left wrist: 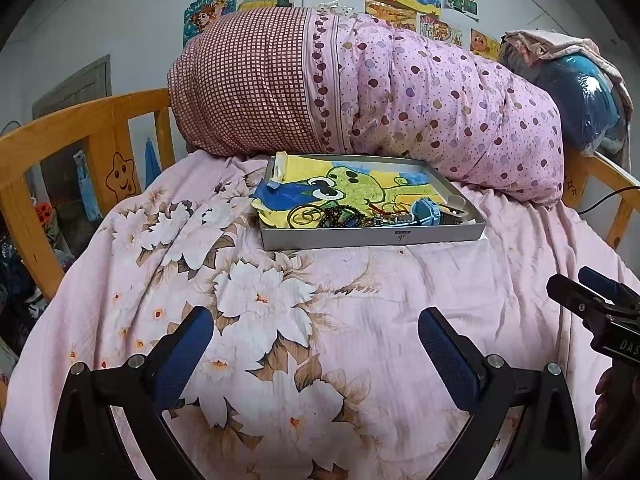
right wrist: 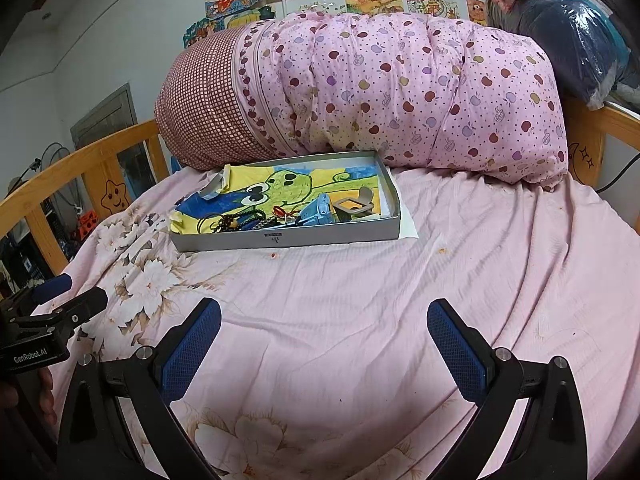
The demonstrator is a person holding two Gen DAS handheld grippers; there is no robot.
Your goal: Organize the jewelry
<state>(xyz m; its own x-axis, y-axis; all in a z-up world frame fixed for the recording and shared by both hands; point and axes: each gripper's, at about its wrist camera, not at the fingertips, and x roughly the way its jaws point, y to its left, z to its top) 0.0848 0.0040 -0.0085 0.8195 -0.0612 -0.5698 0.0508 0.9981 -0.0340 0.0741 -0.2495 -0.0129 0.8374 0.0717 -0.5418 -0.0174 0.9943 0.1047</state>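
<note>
A shallow grey tray [left wrist: 376, 237] [right wrist: 288, 236] lies on the bed, lined with a child's drawing of a green creature. Along its near edge lies a jumble of jewelry: gold hoops [left wrist: 305, 216], dark bead strings [left wrist: 340, 216] [right wrist: 236, 220] and a light blue watch-like piece [left wrist: 426, 210] [right wrist: 314, 210]. A small grey box [right wrist: 354, 206] sits at the tray's right end. My left gripper [left wrist: 316, 330] hovers open over the sheet, well short of the tray. My right gripper [right wrist: 324, 322] is also open and holds nothing, just as far back.
A rolled pink quilt [left wrist: 400, 88] [right wrist: 380, 92] lies right behind the tray. Wooden bed rails [left wrist: 60, 140] [right wrist: 80, 160] run along the left and far right. A blue plastic-wrapped bundle [right wrist: 576, 32] sits at the back right. A flowered pink sheet [left wrist: 280, 320] covers the bed.
</note>
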